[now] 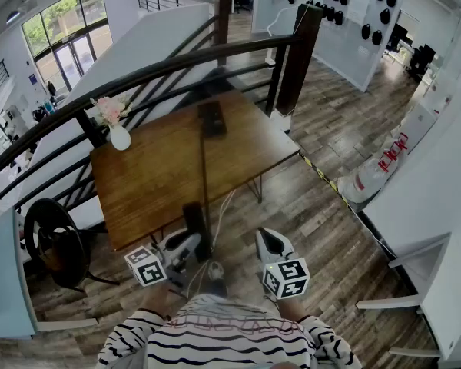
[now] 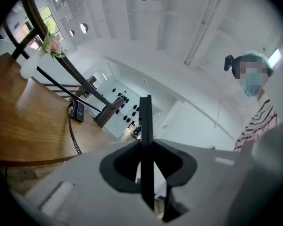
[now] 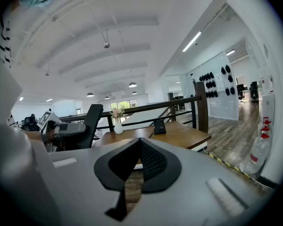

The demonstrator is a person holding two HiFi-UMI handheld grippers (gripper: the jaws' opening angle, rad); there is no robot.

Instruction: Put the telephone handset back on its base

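A wooden table [image 1: 157,179] stands against the black railing of an open mezzanine. The telephone base [image 1: 212,119] lies at its far edge, upper middle of the head view, with its long axis running away from the person. The left gripper [image 1: 181,247], at the near table edge, is clamped on the black handset [image 1: 195,221], which stands upright. The cord [image 1: 205,174] runs up the frame to the base. So the base lies straight ahead of the handset, across the table. The right gripper [image 1: 269,241] has its jaws closed on nothing and sits further right, no nearer the base.
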